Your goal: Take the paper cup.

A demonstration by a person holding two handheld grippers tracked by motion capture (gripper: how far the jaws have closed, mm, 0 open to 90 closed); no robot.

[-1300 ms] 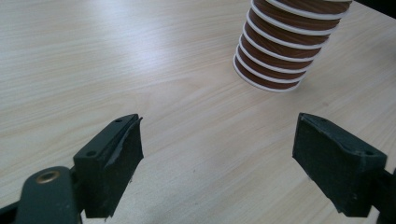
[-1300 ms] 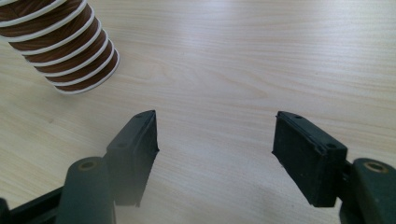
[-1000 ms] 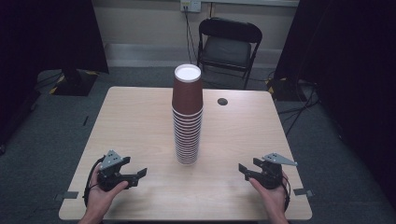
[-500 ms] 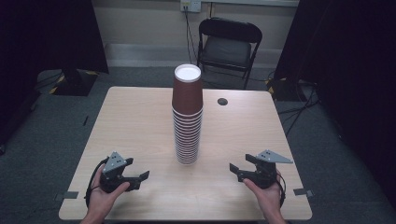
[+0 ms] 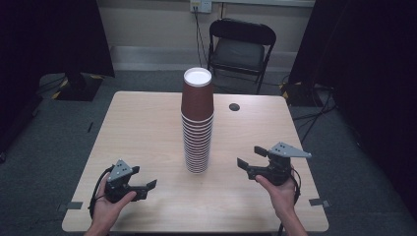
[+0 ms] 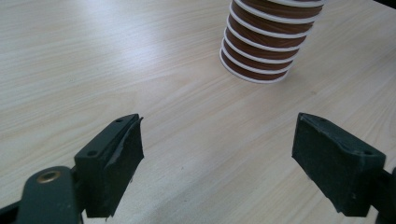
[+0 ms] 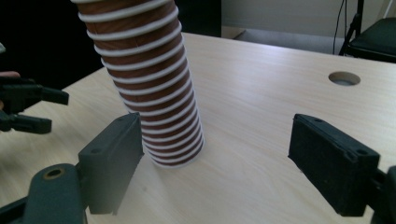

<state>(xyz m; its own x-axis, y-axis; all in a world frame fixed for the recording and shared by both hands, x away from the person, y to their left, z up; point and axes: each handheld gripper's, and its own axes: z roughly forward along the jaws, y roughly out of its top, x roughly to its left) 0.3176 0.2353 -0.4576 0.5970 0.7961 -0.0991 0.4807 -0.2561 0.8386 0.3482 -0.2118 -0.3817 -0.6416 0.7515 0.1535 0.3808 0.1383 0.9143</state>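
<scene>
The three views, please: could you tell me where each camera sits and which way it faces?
High view: above the person's side, facing forward and down; hands, left gripper, right gripper.
Left gripper view: on that gripper, over the table; open jaws.
Right gripper view: on that gripper, facing the left gripper; open jaws.
Shared: cup stack.

A: Light wood counter (image 5: 137, 128), round cable hole (image 5: 234, 106) near far edge. Grey carpet floor (image 5: 44, 147) all round.
B: Noted. Beyond far edge: black folding chair (image 5: 241, 46), against pale wall (image 5: 147, 22). Wall outlet (image 5: 200, 5) above, cables hanging down.
A: Black curtains (image 5: 44, 34) left and right. Tape marks (image 5: 74, 205) on carpet beside near corners.
</scene>
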